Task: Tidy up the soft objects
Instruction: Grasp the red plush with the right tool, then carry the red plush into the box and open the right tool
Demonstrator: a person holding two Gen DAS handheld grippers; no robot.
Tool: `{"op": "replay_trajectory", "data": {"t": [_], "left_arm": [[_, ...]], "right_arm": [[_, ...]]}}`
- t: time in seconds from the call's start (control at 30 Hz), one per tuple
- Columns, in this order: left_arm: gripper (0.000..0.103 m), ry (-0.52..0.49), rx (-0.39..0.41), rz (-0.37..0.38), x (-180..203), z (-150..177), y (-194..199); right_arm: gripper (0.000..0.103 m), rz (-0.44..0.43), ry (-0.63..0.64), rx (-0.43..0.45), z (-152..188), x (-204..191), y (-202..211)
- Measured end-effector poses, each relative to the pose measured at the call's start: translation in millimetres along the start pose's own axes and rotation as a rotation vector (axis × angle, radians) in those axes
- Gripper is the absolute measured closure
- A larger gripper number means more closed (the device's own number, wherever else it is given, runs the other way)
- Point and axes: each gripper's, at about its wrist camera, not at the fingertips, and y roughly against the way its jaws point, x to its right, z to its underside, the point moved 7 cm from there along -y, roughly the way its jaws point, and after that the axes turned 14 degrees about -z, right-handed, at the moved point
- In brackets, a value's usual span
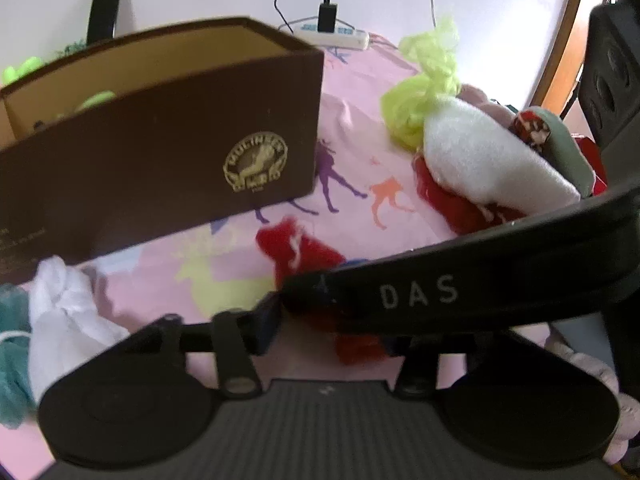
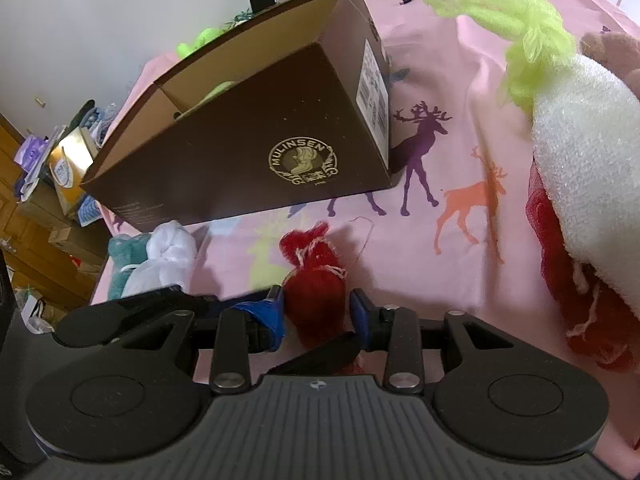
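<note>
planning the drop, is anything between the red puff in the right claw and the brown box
Nothing visible. The right claw straddles the red puff; only bare pink sheet lies between it and the brown box, whose top is open.

Open pink sheet (image 2: 472, 92) is seen between the brown shoebox (image 2: 248, 148) and the right-hand soft pile (image 2: 580, 152). The near lane is blocked by a red mesh pouf (image 2: 312, 268).

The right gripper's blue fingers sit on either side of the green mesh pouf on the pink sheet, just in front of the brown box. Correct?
Not quite. The pouf between the right gripper's fingers is the red mesh pouf, not a green one, as the right wrist view shows. It does lie on the pink sheet, in front of the brown box.
</note>
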Motion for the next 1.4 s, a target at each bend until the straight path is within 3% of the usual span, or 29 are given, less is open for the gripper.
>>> {"op": "replay_trajectory", "data": {"t": [0.3,0.8,1.17,1.4], "left_arm": [[0.063,0.024,0.019,0.016,-6,-4,4],[0.069,0.058,0.166,-0.004,-22,-23,68],[0.069,0.081,0.311,-0.081,-70,-57,108],[0.069,0.086,0.355,-0.148,-111,-88,112]], "right_arm": [[0.088,-0.013,0.008,0.016,-5,-7,5],[0.088,-0.069,0.141,0.093,-24,-63,30],[0.088,-0.154,0.254,0.133,-70,-116,19],[0.088,-0.210,0.280,0.149,-104,-143,-2]]}}
